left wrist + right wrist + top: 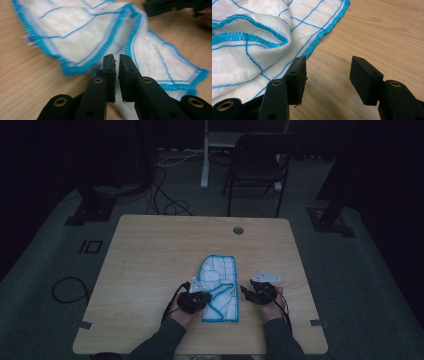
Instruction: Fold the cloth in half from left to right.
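Note:
A white cloth [220,287] with blue checks and a blue stitched hem lies rumpled on the wooden table [150,255], near its front middle. My left gripper [201,296] rests at the cloth's left edge. In the left gripper view its jaws [117,62] stand shut with only a hairline gap, and the cloth [82,32] lies just beyond and under them, with a folded hem ahead. My right gripper [251,292] sits right of the cloth. In the right gripper view it [328,72] is open over bare wood, its left jaw beside the cloth's hem [319,37].
A round cable hole [238,230] sits near the table's far edge. Behind the table, a dark folding chair [260,162] and a white stand [206,155] are on the floor, with cables [165,200] trailing. The right gripper [175,6] appears far off in the left gripper view.

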